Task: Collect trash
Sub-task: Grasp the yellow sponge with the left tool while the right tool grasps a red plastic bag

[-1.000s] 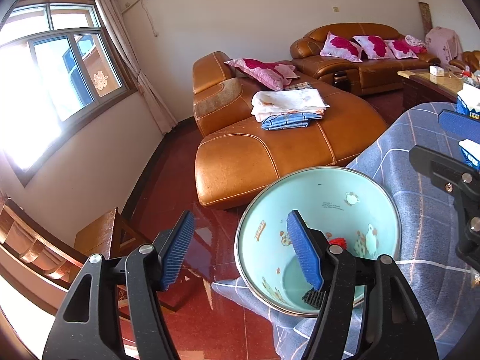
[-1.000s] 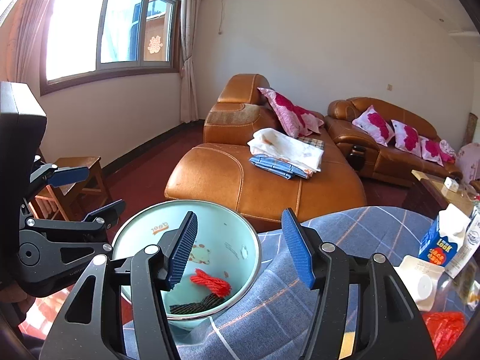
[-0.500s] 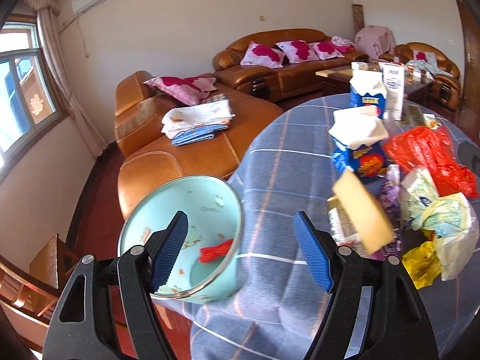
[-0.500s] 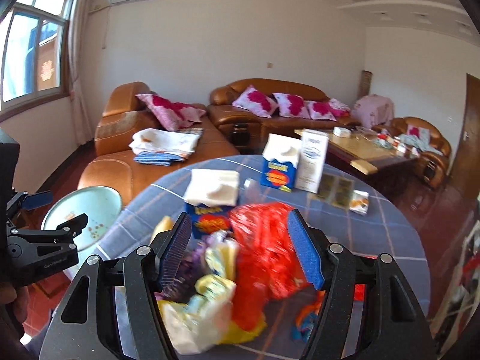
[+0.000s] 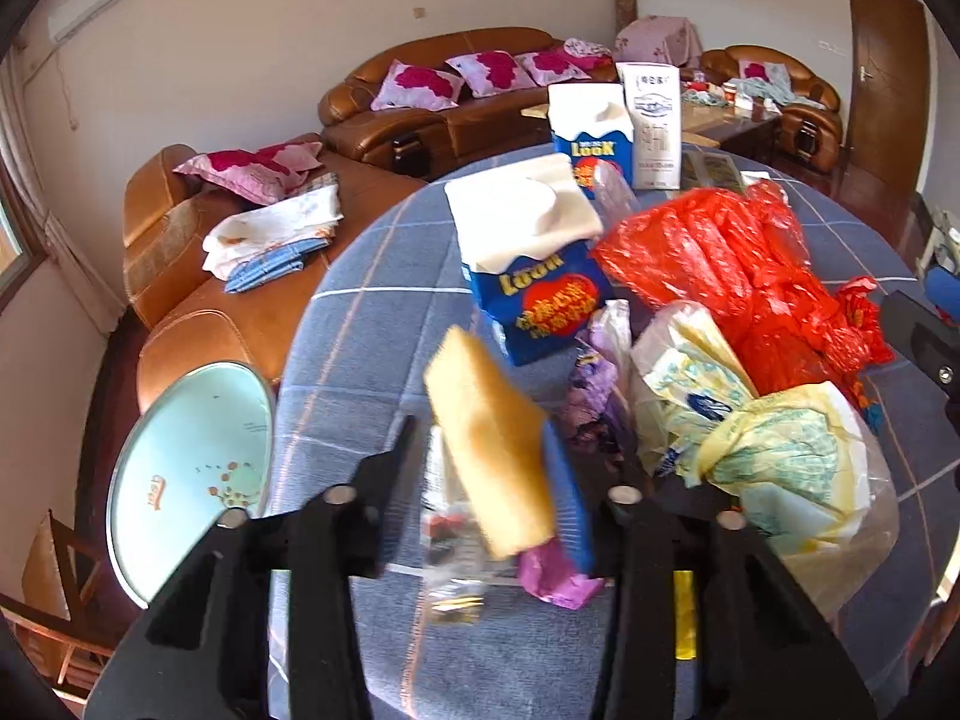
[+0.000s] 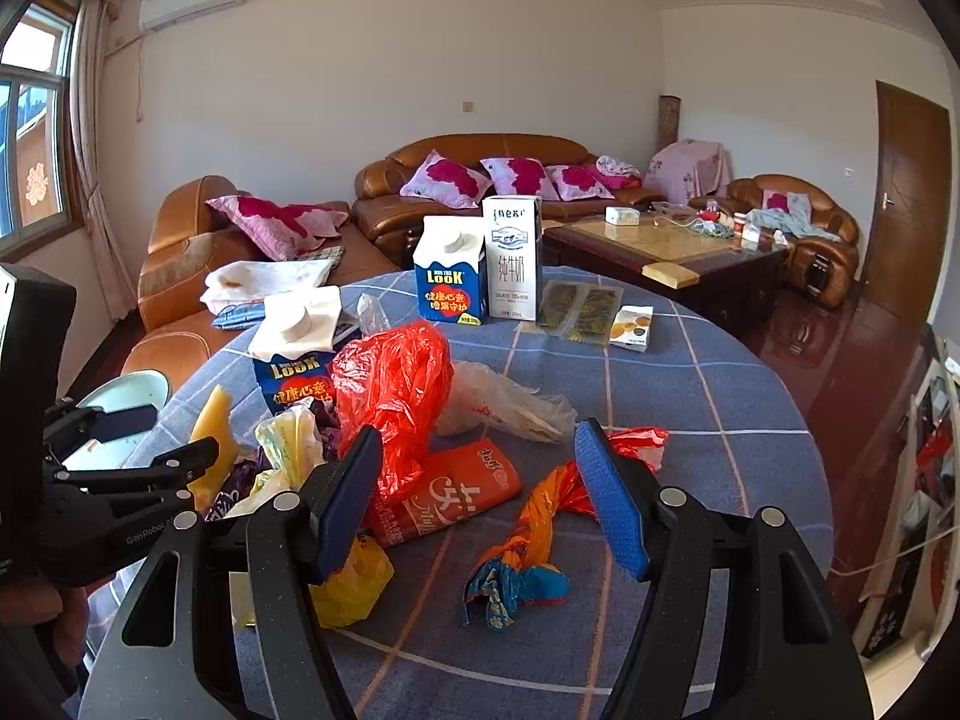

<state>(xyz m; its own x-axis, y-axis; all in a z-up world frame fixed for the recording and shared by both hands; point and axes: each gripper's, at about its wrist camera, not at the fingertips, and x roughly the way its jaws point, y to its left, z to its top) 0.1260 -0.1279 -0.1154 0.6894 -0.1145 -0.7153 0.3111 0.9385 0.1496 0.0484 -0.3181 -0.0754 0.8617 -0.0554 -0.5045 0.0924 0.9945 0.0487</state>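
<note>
A yellow sponge-like piece (image 5: 489, 438) stands tilted between the left gripper's fingers (image 5: 567, 504), over a clear wrapper (image 5: 447, 540) and a purple wrapper (image 5: 555, 576). To the right of these fingers lie pale yellow bags (image 5: 780, 456) and a crumpled red bag (image 5: 738, 276). Between the right gripper's fingers (image 6: 609, 501) lie a flat red packet (image 6: 444, 495) and a twisted orange-and-blue wrapper (image 6: 519, 558). The light blue bin (image 5: 192, 474) is left of the left fingers.

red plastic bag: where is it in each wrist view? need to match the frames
Left wrist: red plastic bag right of centre, behind the yellowish bags, right of the near blue LOOK carton.
Right wrist: centre-left, above the left finger of the right claw.
Shared landmark: that same carton, just left of the bag.
</note>
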